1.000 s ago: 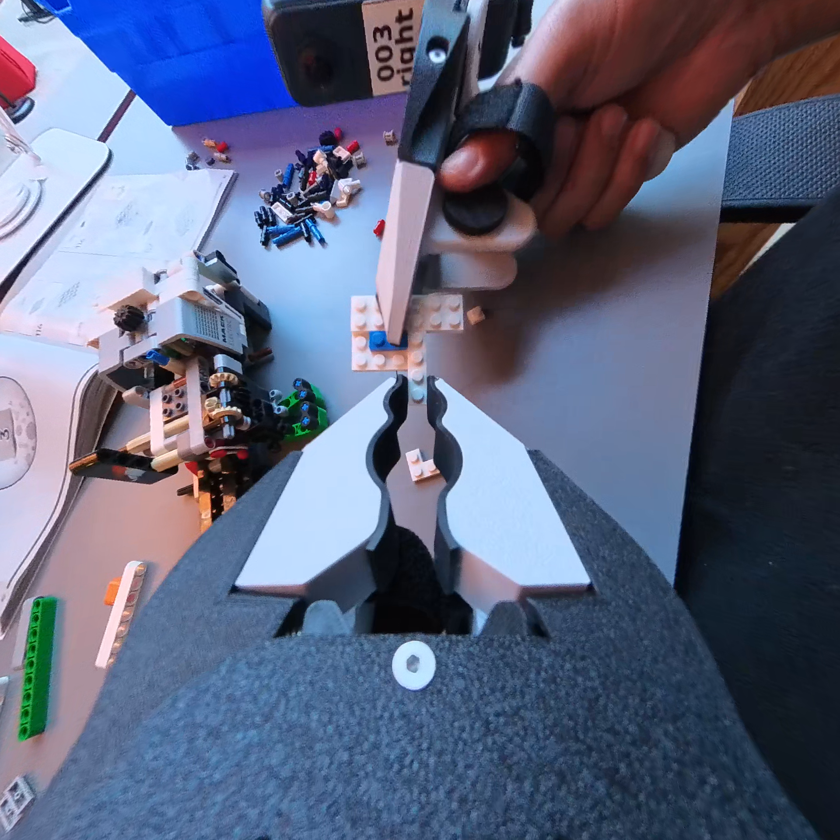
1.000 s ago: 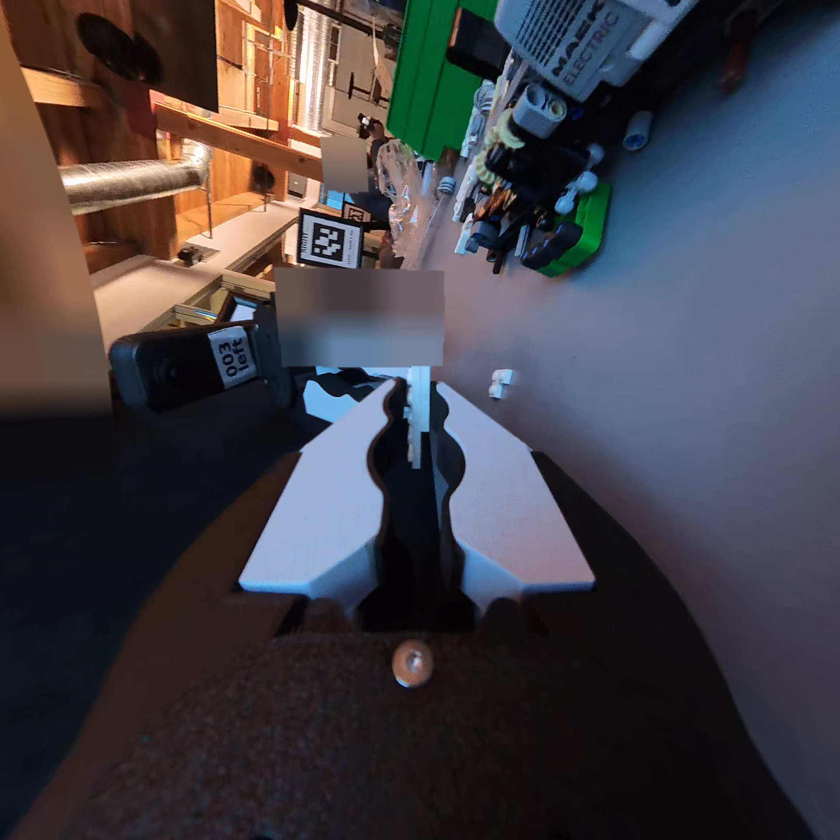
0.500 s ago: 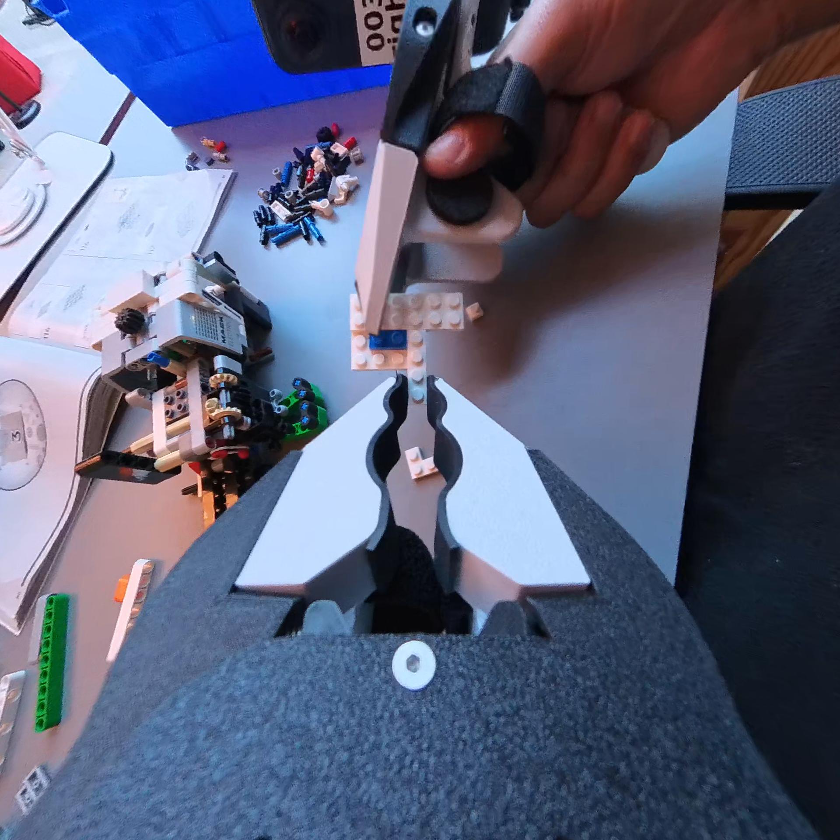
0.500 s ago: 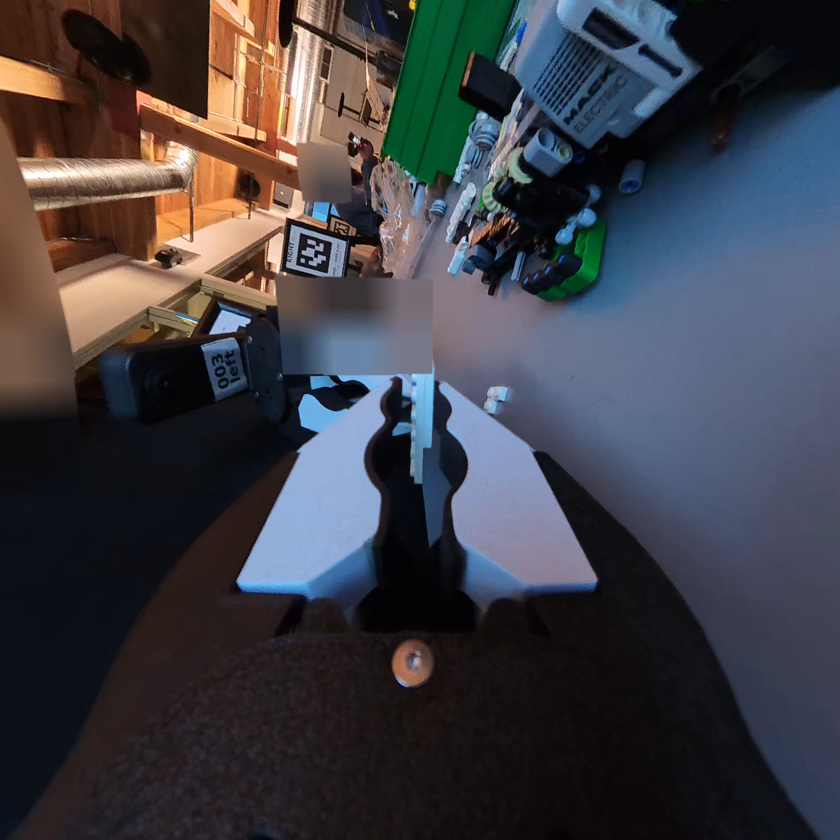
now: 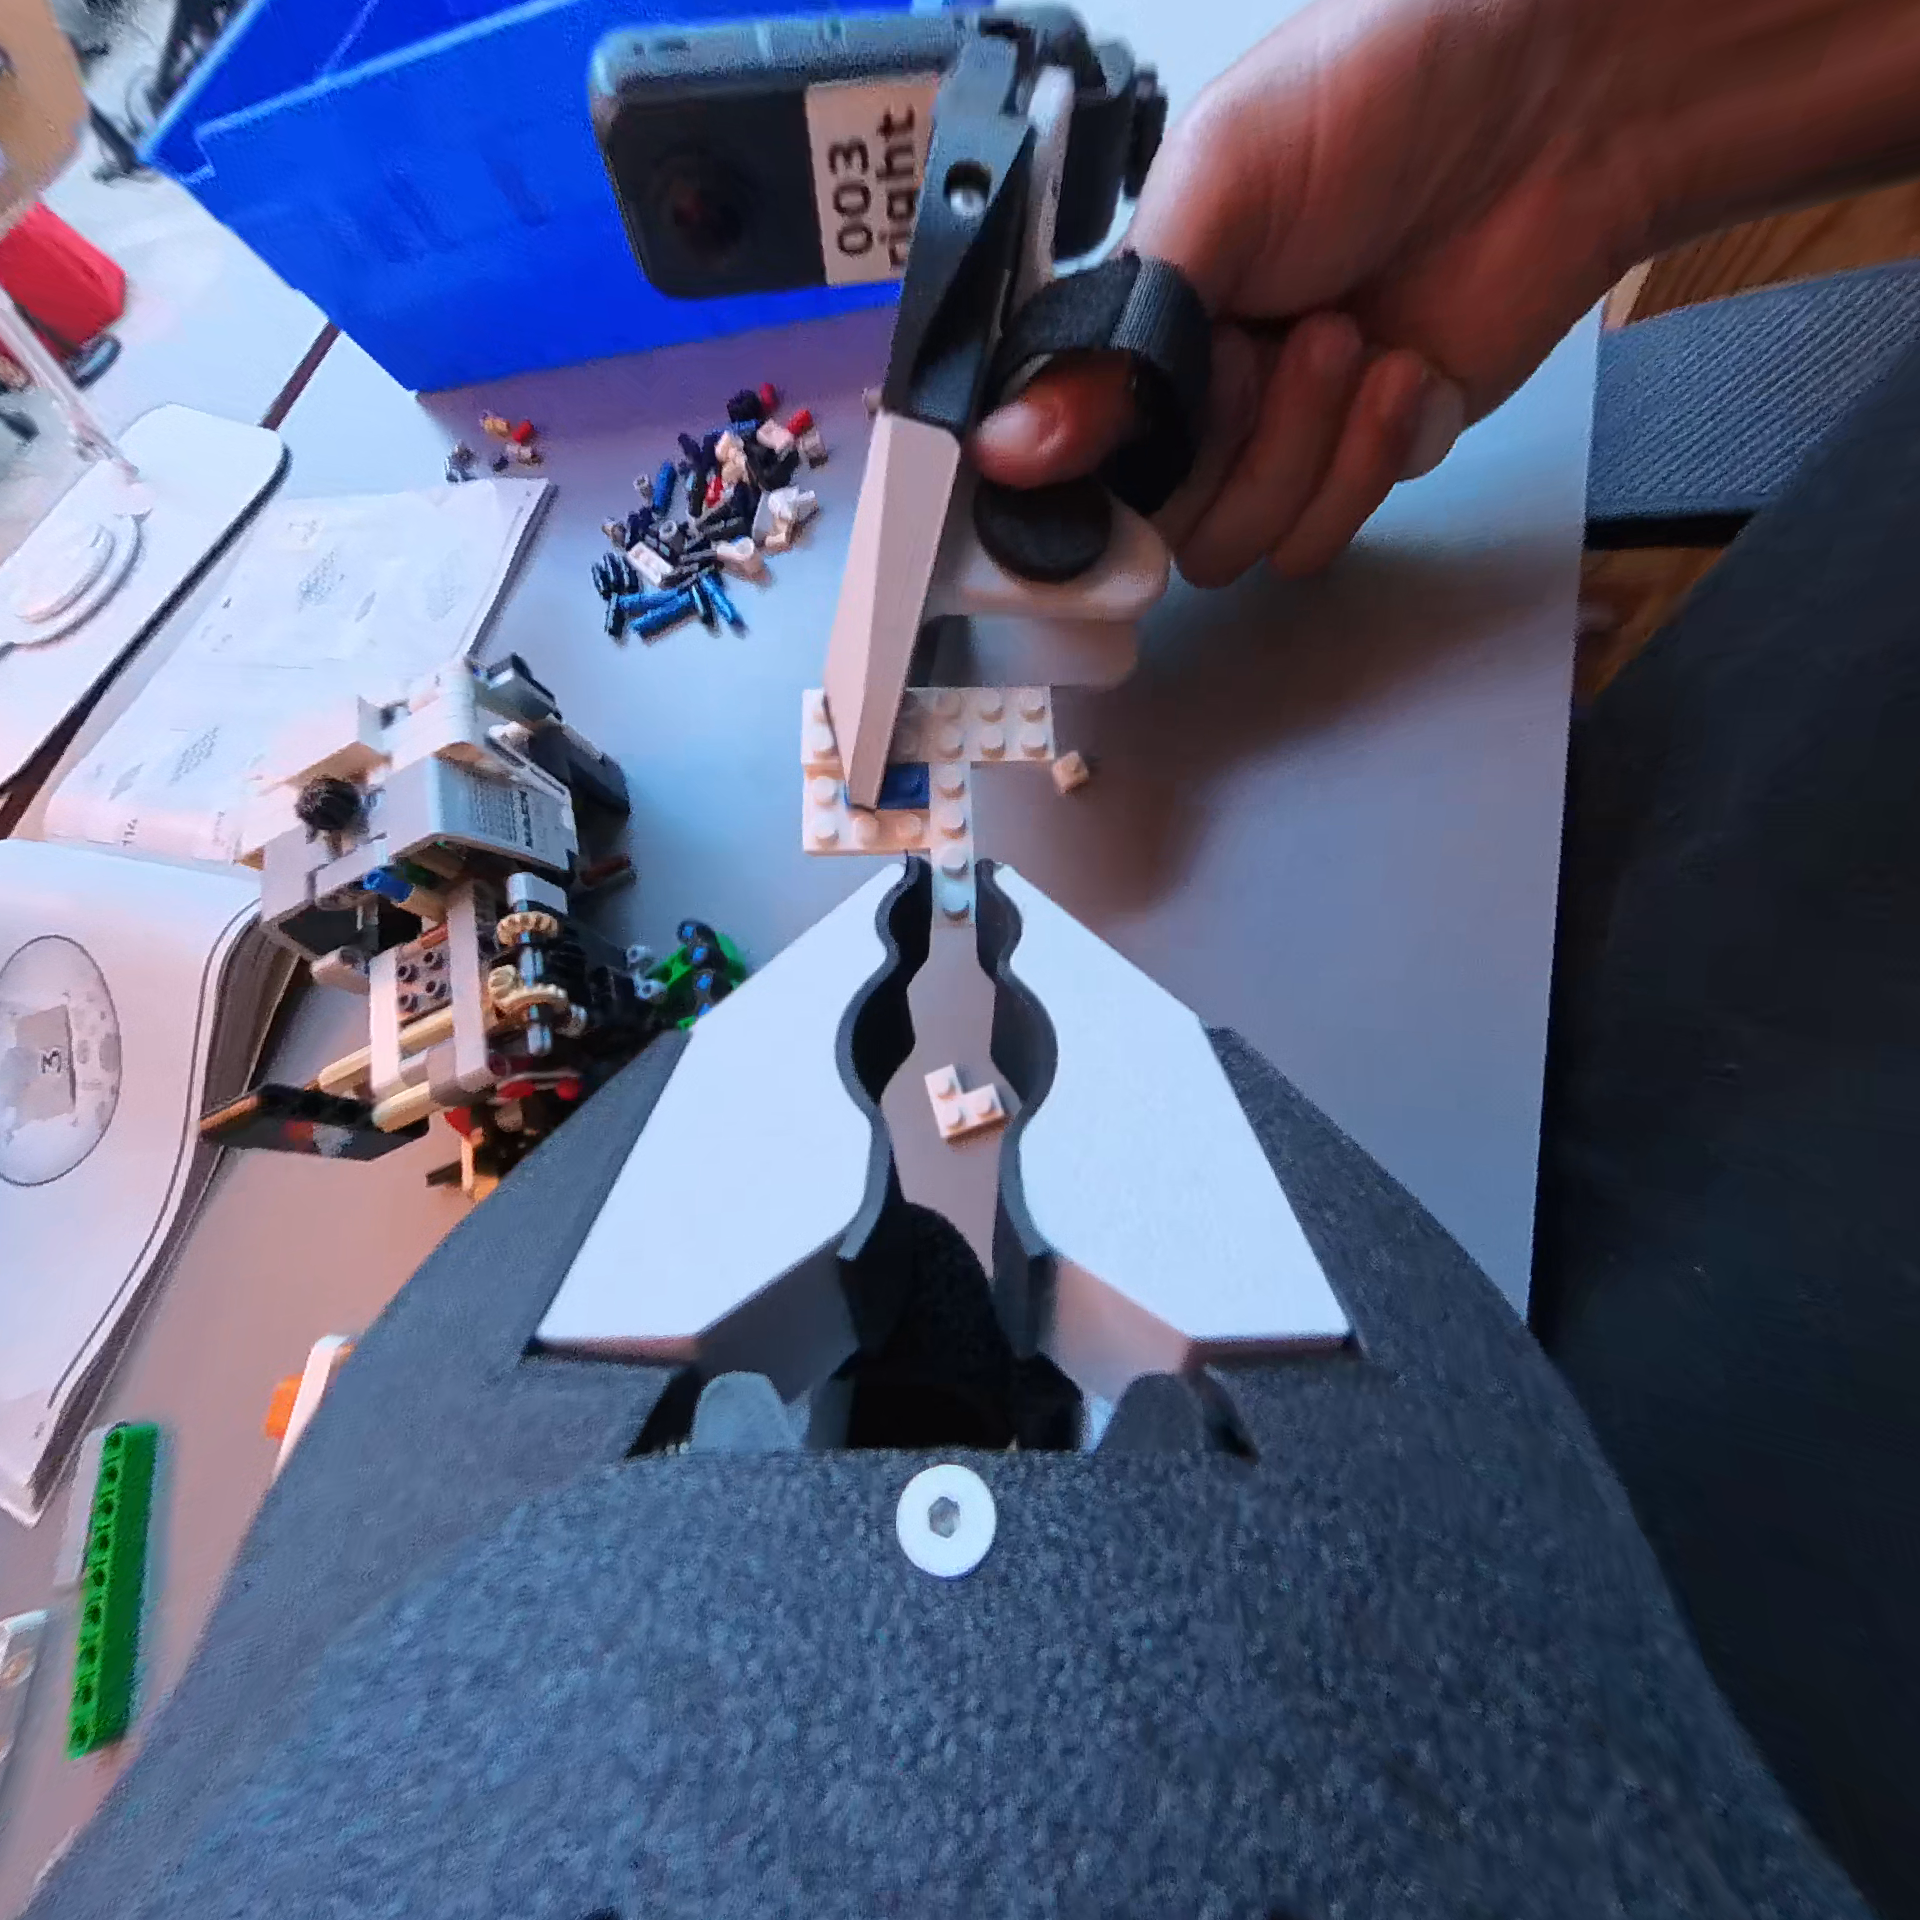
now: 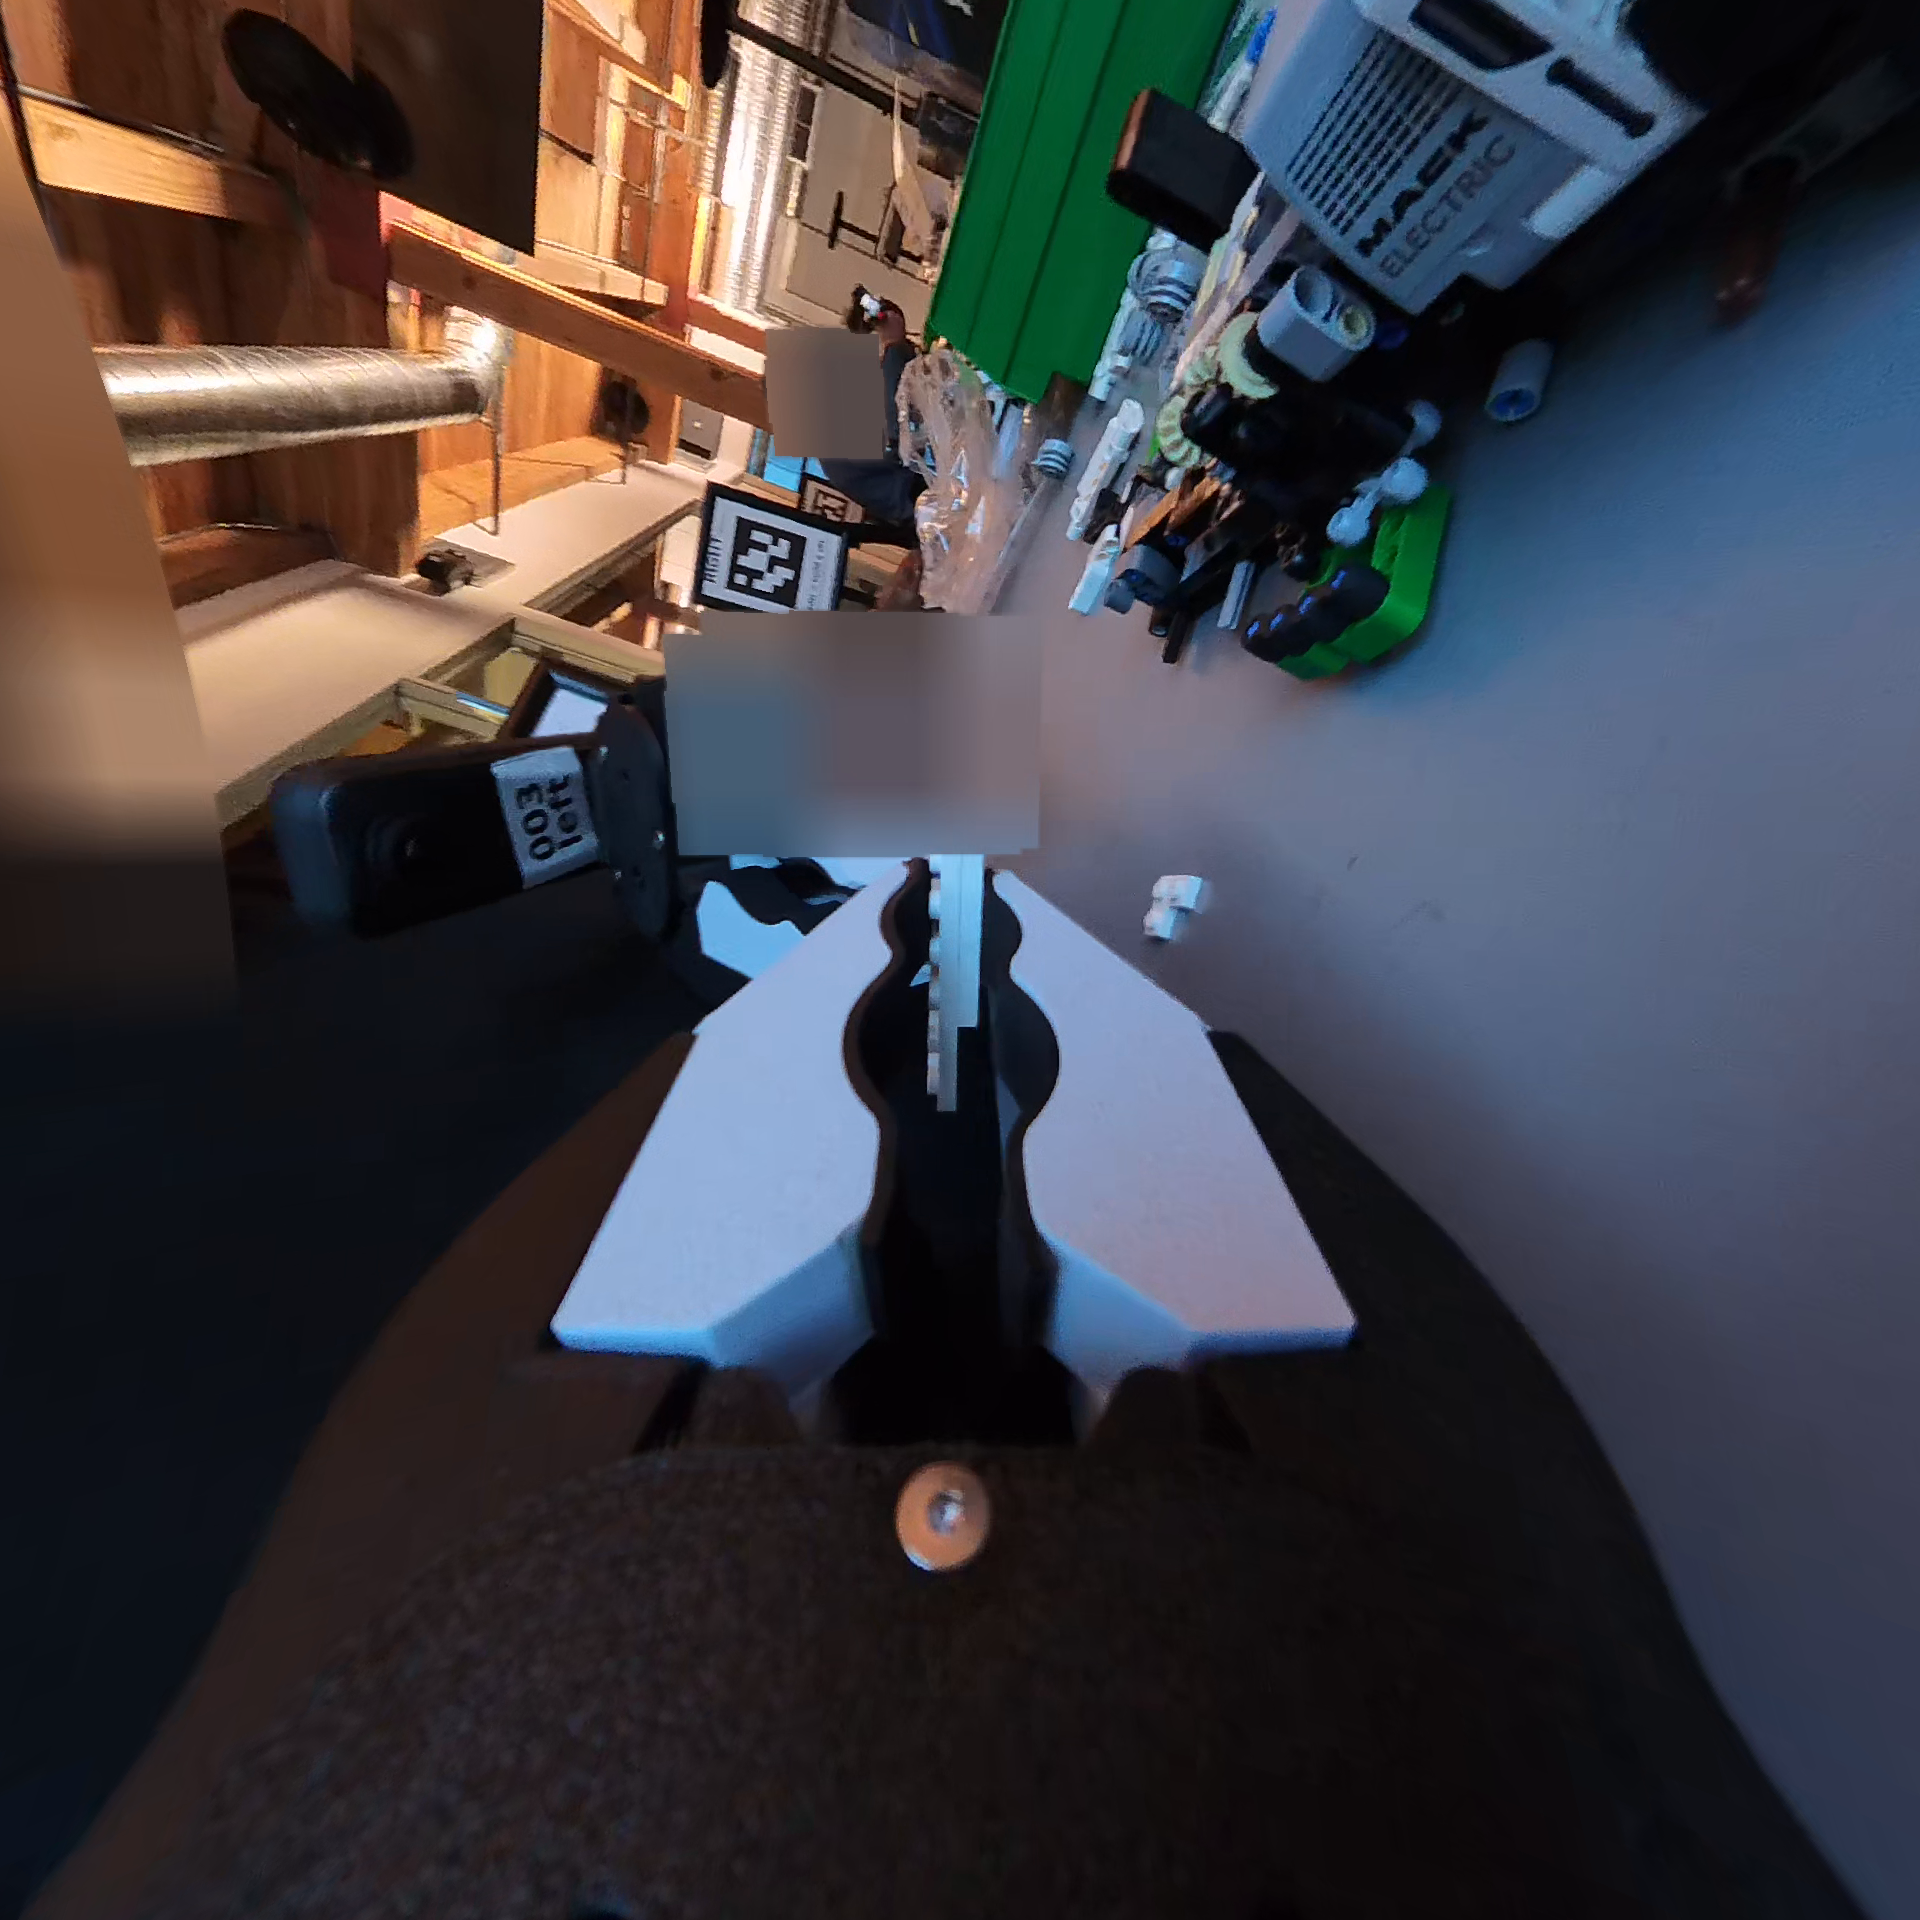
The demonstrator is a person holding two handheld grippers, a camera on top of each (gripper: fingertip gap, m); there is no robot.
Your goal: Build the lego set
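Building, mid-course.

Left wrist view: the left tool (image 5: 943, 883) is clenched on the narrow white strip (image 5: 953, 868) that juts from the white plate assembly (image 5: 914, 774), which lies flat on the grey tabletop (image 5: 1299, 883). The assembly's strip runs lengthwise toward the left tool, with a crossbar of plates on its far side and studs up. A blue plate (image 5: 906, 784) sits on the assembly; the right tool (image 5: 868, 774), held in a hand (image 5: 1403, 260), presses down beside it, grip state not readable here. Left of the assembly stands the partly built truck model (image 5: 447, 883), judged well advanced. Beyond the assembly lies a heap of loose small parts (image 5: 707, 530); nearer than it, a white corner plate (image 5: 961, 1101); far left, a green beam (image 5: 104, 1590). Much seems left.

Right wrist view: the right tool (image 6: 951, 883) stands narrowly parted around the assembly's edge, studs facing left; whether it bears on it, I cannot tell.
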